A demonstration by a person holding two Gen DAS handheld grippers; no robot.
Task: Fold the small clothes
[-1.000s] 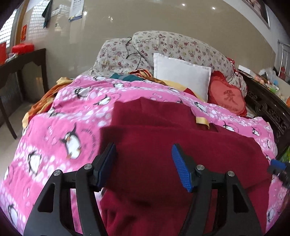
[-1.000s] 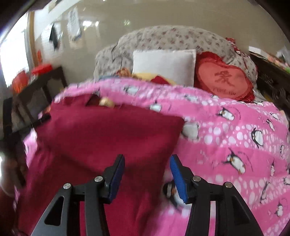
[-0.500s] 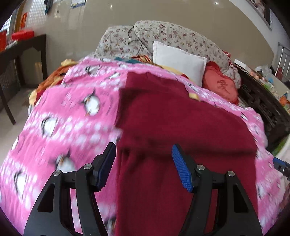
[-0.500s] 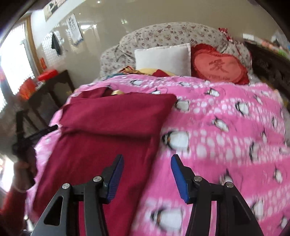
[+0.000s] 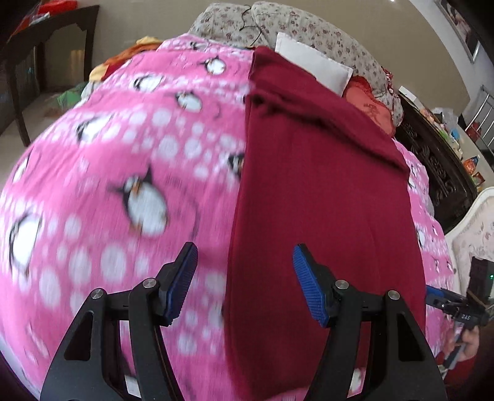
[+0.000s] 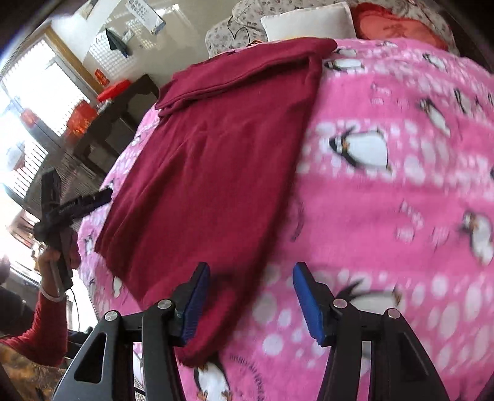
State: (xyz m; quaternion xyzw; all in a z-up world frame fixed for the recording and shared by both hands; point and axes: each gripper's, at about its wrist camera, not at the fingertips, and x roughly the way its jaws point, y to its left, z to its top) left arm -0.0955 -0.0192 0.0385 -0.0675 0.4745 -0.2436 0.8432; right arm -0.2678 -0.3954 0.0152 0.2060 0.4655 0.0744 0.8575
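A dark red garment (image 5: 321, 197) lies flat on a pink penguin blanket (image 5: 129, 160), its far end folded over itself. It also shows in the right wrist view (image 6: 216, 148). My left gripper (image 5: 244, 283) is open and empty, above the garment's near left edge. My right gripper (image 6: 250, 302) is open and empty, above the garment's near right corner. Each gripper shows in the other's view, the right one (image 5: 457, 308) and the left one (image 6: 74, 206).
Floral pillows (image 5: 308, 27), a white pillow (image 5: 311, 64) and a red heart cushion (image 6: 398, 27) lie at the bed's head. A dark wooden table (image 5: 40, 43) stands left of the bed, a dark carved bedside unit (image 5: 438, 160) on the right.
Both grippers have drawn back toward the near end of the garment and dropped closer to the blanket. Both stay open and empty. The garment has not visibly moved.
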